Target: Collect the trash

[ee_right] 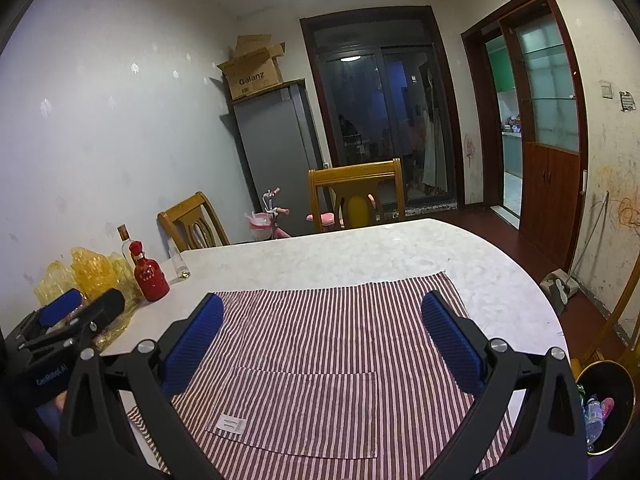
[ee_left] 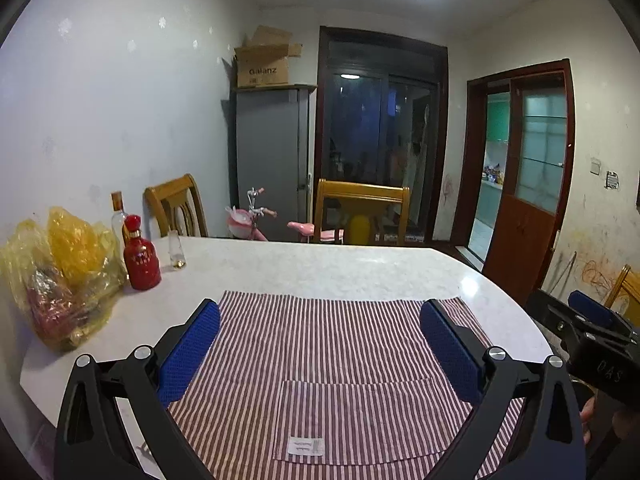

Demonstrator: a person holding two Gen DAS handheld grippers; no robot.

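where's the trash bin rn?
Right wrist view, bottom-right corner: trash bin on the floor beside the table, right of the right claw; bottles visible inside.

Bare striped cloth [ee_left: 332, 360] ahead; bottles [ee_left: 141, 258] crowd far-left corner.

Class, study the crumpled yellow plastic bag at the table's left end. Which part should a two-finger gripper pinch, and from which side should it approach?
Pinch the raised, bunched peak of the crumpled yellow plastic bag, coming from above and from its right. The film stands up in thin folds there, which the open left gripper could probably close around. Its lower part looks bulky with contents, and the squat red ceramic bottle stands close beside it on the white marble-look table.
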